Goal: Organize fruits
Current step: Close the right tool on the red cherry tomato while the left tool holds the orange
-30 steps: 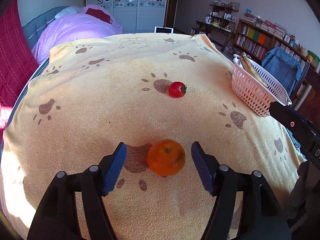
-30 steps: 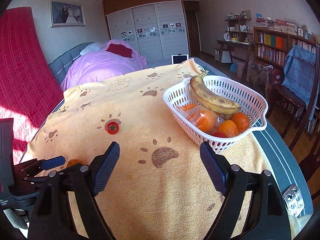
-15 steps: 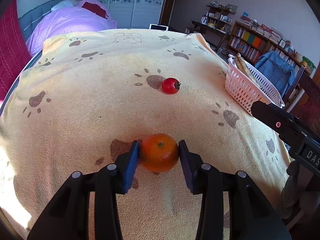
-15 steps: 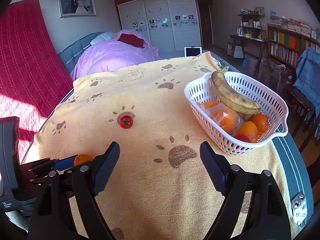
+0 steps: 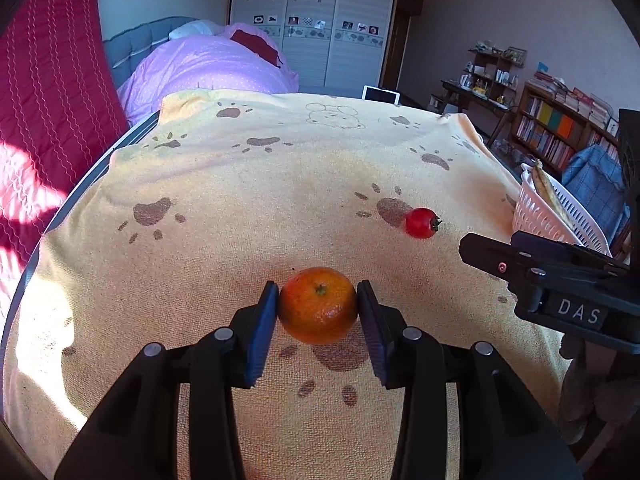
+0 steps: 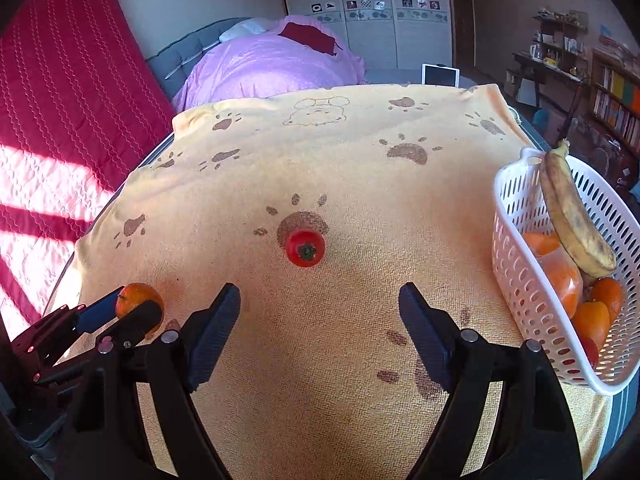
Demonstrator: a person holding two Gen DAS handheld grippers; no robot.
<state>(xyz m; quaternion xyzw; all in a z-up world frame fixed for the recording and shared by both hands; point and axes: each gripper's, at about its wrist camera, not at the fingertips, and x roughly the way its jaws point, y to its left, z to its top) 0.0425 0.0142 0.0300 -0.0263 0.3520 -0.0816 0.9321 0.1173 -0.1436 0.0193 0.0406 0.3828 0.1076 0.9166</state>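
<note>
Left tongs (image 5: pixel 318 308) grip a mandarin (image 5: pixel 318 305); right tongs (image 6: pixel 320 320) gape wide. White basket (image 6: pixel 520 280) holds a banana (image 6: pixel 572 220) and oranges (image 6: pixel 596 316).

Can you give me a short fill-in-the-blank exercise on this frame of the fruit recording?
1. The left gripper is shut on the ____.
2. The right gripper has its jaws ____ and holds nothing.
3. The small red tomato lies on the yellow ____, on a paw print.
4. Across the top of the white basket lies a spotted ____.

Missing words: orange; open; blanket; banana.
</note>
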